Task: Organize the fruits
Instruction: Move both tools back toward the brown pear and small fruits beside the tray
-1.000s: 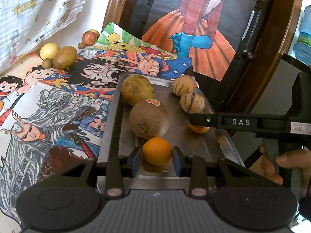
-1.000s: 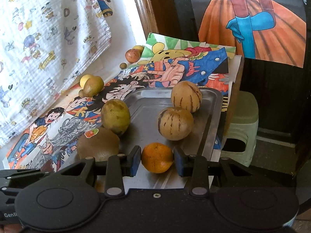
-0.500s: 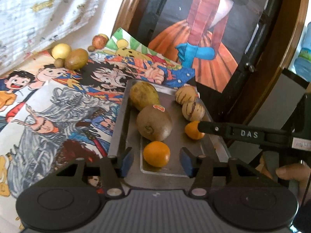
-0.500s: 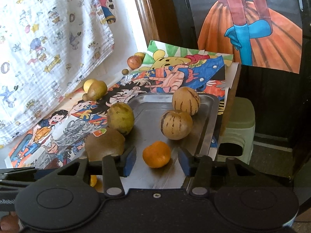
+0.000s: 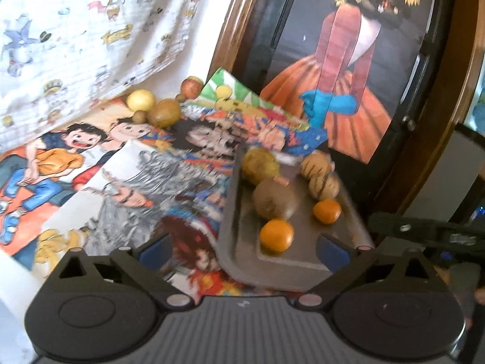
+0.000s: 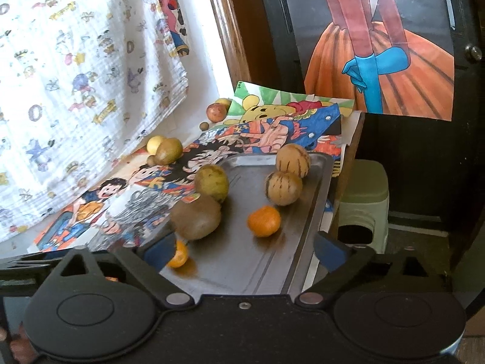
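— Where do the fruits sit?

— Most lie on the metal tray point(image 6: 306, 242), which fills the lower middle of the right wrist view. Two striped melons point(image 6: 292, 160) touch each other in its upper right part. A greenish round fruit point(image 6: 211, 182) and a brown kiwi point(image 6: 196, 220) with a sticker sit along its left rim, just beside one another. One orange point(image 6: 263, 220) rests alone in the middle of the tray. A second orange point(image 6: 178, 253) lies lower left, partly hidden behind the left blue pad.

— And the grippers?

— The right gripper point(image 6: 244, 250) is spread wide with nothing between its pads; the middle orange lies above the gap, untouched. The left gripper point(image 5: 244, 250) is likewise released — one pad low over the drawings, the other over the tray's near right corner, with an orange point(image 5: 276, 235) just above the gap and clear of both pads.

— Anything off the tray?

— Yes. In the upper left of the left wrist view, a yellow fruit point(image 5: 141, 100), a brown-green fruit point(image 5: 164, 112) and a small brown ball point(image 5: 139, 116) huddle together on the cartoon drawings point(image 5: 91, 157). A reddish fruit point(image 5: 191, 87) lies further up, near the wooden frame point(image 5: 233, 21). A patterned cloth point(image 6: 75, 60) hangs at the left, and a green stool point(image 6: 363, 203) stands right of the tray.
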